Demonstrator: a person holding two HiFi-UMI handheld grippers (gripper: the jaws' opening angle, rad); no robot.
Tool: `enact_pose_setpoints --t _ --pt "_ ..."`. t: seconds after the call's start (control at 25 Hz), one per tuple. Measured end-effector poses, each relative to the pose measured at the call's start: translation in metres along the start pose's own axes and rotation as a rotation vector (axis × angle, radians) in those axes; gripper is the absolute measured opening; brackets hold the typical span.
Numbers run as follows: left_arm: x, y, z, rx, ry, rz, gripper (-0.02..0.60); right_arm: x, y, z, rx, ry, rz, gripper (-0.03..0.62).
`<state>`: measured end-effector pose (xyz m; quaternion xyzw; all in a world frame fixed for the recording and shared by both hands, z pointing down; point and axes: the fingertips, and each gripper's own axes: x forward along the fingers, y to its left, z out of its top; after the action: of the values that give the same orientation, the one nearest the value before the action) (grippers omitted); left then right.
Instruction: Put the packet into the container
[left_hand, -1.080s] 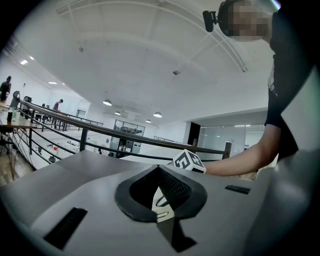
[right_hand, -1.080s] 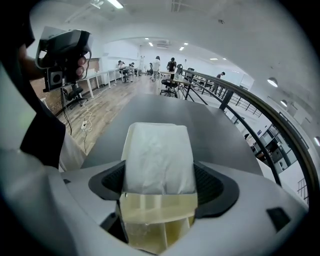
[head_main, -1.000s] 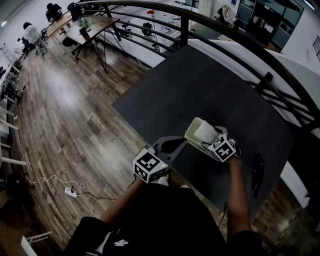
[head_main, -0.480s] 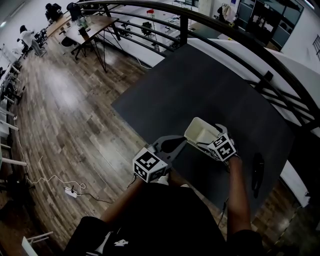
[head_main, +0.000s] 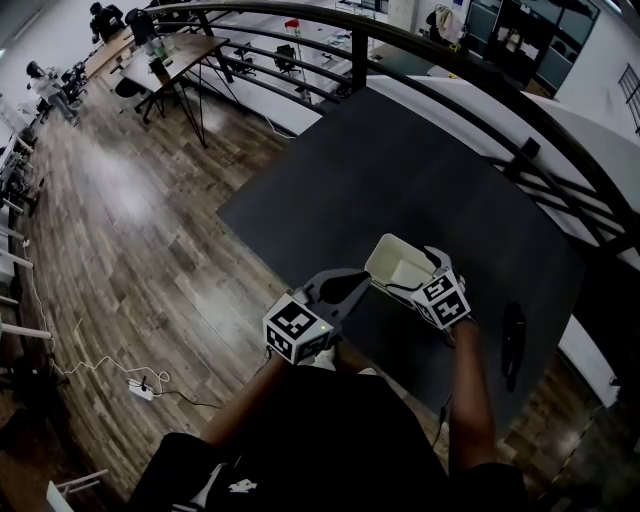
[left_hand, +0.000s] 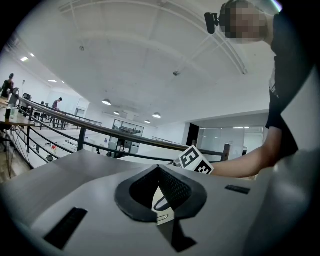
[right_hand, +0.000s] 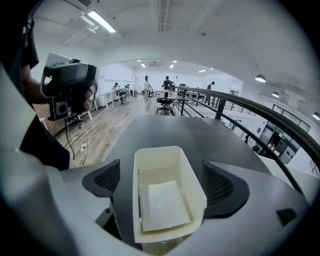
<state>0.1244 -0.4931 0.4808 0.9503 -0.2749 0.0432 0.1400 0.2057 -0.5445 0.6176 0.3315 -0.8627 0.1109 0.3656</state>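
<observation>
In the head view the right gripper (head_main: 414, 276) covers the near end of the cream container (head_main: 396, 262), so little of its inside shows there. Beside the person's right forearm (head_main: 466, 385) a slim black object (head_main: 512, 340) lies on the dark table (head_main: 400, 170); what it is cannot be told. The left gripper (left_hand: 160, 169) has its fingers clenched tip to tip. A pale scrap (left_hand: 163, 212) shows in the gap behind the tips, too small to identify. The right gripper view looks straight into the container. The white packet (right_hand: 162, 205) lies flat on its floor, towards the near end. The container stands on the table between the right gripper's fingers (right_hand: 220, 186), which have just been opening. They now stand released, spread wide to either side without pressing on its walls.
</observation>
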Motion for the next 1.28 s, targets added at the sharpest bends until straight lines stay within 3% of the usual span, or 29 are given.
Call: enact_pose_setpoints --t 0.16,0.64,1.28 --pt "0.000 0.001 0.002 0.002 -0.006 -0.007 0.005 -0.017 0.007 0.018 0.023 -0.062 -0.017 0.512" --pt "0.000 -0.001 0.006 0.019 -0.013 -0.039 0.006 -0.086 0.034 0.073 0.091 -0.268 -0.108 0.335" --pt "-0.001 -0.025 0.022 0.084 -0.048 -0.088 0.006 -0.131 0.052 0.087 0.201 -0.451 -0.195 0.004"
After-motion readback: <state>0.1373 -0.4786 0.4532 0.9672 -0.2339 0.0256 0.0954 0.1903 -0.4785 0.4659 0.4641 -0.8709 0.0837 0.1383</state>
